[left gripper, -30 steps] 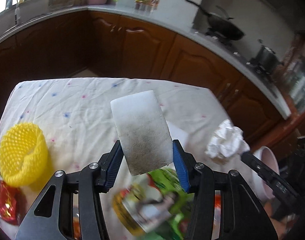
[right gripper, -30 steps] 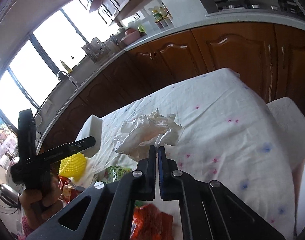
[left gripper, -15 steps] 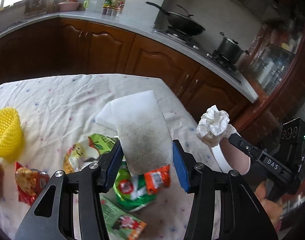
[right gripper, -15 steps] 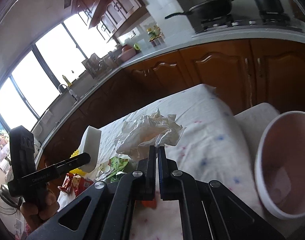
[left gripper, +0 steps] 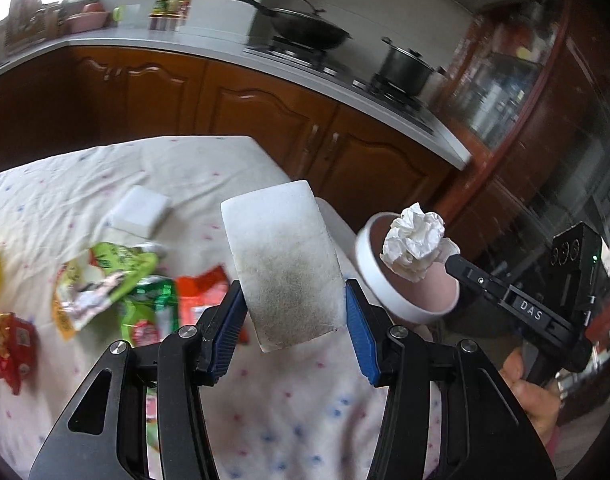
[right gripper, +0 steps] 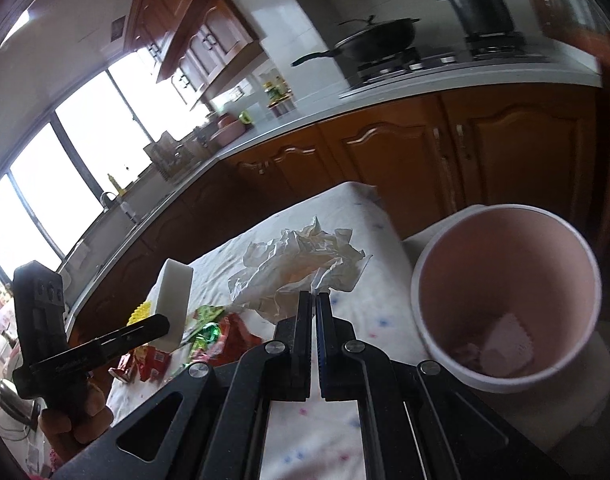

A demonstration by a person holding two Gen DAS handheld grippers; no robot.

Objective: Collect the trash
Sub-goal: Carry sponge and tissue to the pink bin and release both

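Left gripper is clamped on a soiled white sponge, held above the surface. Right gripper is pinched closed on a crumpled tissue, hanging over the rim of the pink bin (scraps already inside). Versus 0.5 s ago: tissue carried from beside the bin to over it; bin much nearer.

My white sponge carries a grey-black soiled patch. Tissue white. Bin pink inside, white rim. Tablecloth white with pink and blue dots.
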